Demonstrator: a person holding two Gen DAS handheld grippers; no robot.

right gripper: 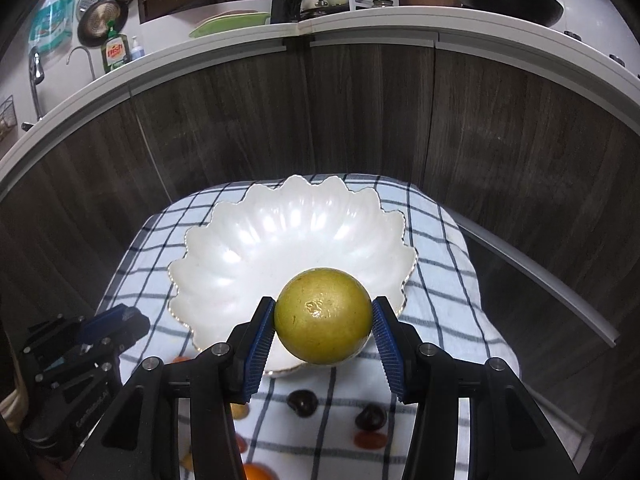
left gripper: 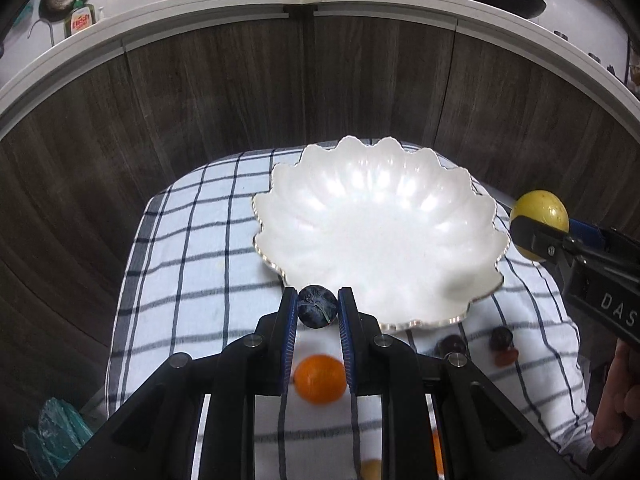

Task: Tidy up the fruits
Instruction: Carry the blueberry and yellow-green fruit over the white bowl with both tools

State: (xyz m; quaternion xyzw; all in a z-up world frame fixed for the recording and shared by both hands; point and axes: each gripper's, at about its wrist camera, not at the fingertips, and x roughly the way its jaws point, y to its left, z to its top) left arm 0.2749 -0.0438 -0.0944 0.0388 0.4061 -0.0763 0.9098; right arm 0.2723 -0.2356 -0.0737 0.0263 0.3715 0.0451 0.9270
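Surface: checked cloth (left gripper: 192, 280) carrying white scalloped bowl (left gripper: 380, 232)
Left gripper (left gripper: 318, 306): clamped on dark plum (left gripper: 318, 306)
Right gripper (right gripper: 323, 316): clamped on yellow-green fruit (right gripper: 323, 316)
Loose: orange (left gripper: 320, 378)

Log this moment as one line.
left tool: shut on small dark plum | right tool: shut on round yellow-green citrus | scalloped white bowl: holds no fruit

Fruit laid out around a bowl on a covered table

White scalloped ceramic bowl (left gripper: 380, 224) set on blue-checked white cloth (left gripper: 192, 264) over the table, before dark wood-grain cabinet doors (left gripper: 224, 92). Nearer than the bowl on the cloth: round orange fruit (left gripper: 320, 378) to the left, two dark red plums (right gripper: 303, 401) to the right.
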